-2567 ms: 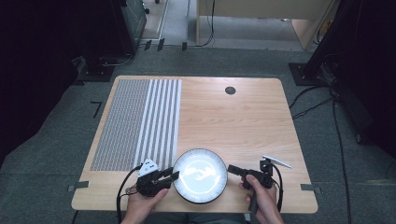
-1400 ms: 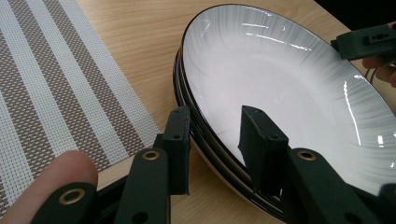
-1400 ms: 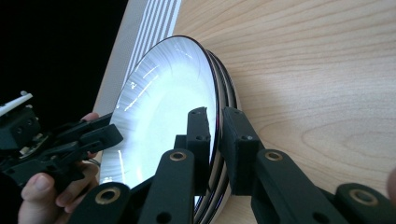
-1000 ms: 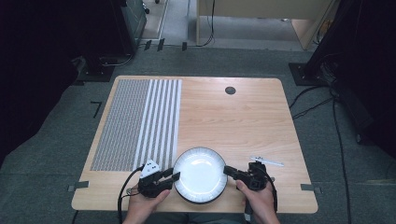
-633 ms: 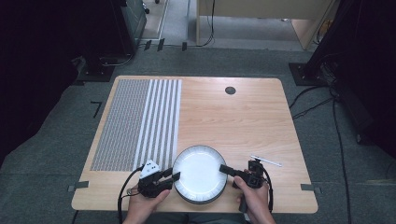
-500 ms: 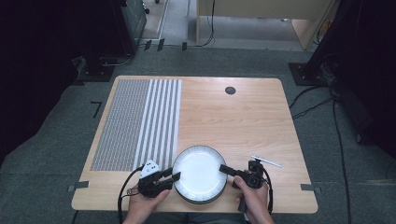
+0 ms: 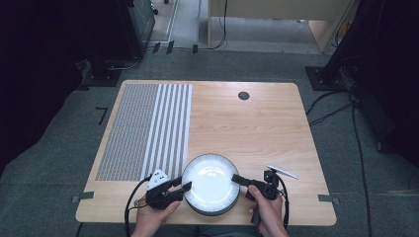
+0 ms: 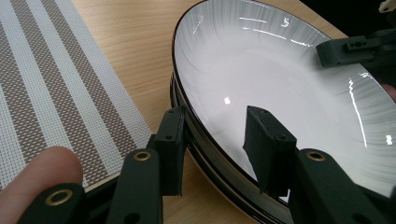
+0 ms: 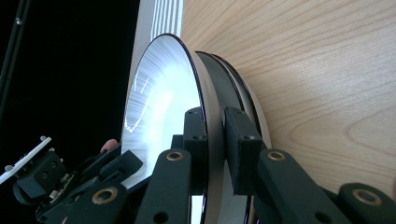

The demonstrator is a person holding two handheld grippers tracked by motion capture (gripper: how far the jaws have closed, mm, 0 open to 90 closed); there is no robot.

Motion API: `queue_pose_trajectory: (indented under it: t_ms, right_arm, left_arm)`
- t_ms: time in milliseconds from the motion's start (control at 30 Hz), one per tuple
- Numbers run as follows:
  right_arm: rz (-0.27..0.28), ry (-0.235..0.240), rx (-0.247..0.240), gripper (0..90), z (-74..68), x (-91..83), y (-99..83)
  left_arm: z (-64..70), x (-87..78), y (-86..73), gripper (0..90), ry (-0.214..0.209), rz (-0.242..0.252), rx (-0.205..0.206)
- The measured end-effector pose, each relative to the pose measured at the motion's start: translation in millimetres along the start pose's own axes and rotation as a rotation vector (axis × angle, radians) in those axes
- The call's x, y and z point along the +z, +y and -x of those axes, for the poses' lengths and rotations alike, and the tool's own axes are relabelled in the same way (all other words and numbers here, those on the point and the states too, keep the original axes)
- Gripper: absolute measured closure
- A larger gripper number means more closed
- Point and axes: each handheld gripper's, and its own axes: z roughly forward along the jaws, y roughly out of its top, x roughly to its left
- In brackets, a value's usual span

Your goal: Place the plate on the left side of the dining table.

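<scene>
At the bottom centre of the high view sits our plate, top of a stack at the table's near edge; our left gripper straddles its left rim, jaws apart; our right gripper is clamped on its right rim; further right lies a pen; the mat fills the upper left.

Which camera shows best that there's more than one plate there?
The right gripper view: edge-on, the top plate between the fingers stands off the plates beneath. The left gripper view hints at stacked rims; the high view reads as one plate.
</scene>
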Motion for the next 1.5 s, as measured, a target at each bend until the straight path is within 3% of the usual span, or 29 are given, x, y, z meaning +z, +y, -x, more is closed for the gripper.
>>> queue_pose_trajectory:
  t_ms: [200, 367, 667, 1267, 1500]
  right_arm:
    - [-0.002, 0.009, 0.01, 80.2, -3.6, -0.6, -0.5]
    - [-0.011, 0.02, -0.004, 80.4, -13.5, 2.9, -0.7]
    - [-0.023, 0.024, -0.04, 81.0, -30.8, 11.4, 7.3]
    - [0.003, 0.028, -0.099, 82.5, -86.8, 45.2, 51.1]
    - [0.0, 0.028, -0.102, 83.1, -103.8, 64.0, 62.7]
  left_arm:
    - [1.3, -4.4, 3.1, 60.0, 0.01, 0.018, -0.016]
    - [-0.4, -9.3, 6.7, 61.2, 0.01, 0.03, -0.042]
    - [-7.2, -20.8, 21.1, 62.3, 0.021, 0.036, -0.052]
    - [-42.8, -37.6, 84.7, 67.7, 0.087, 0.123, -0.097]
    - [-57.4, -45.3, 98.3, 69.3, 0.13, 0.161, -0.106]
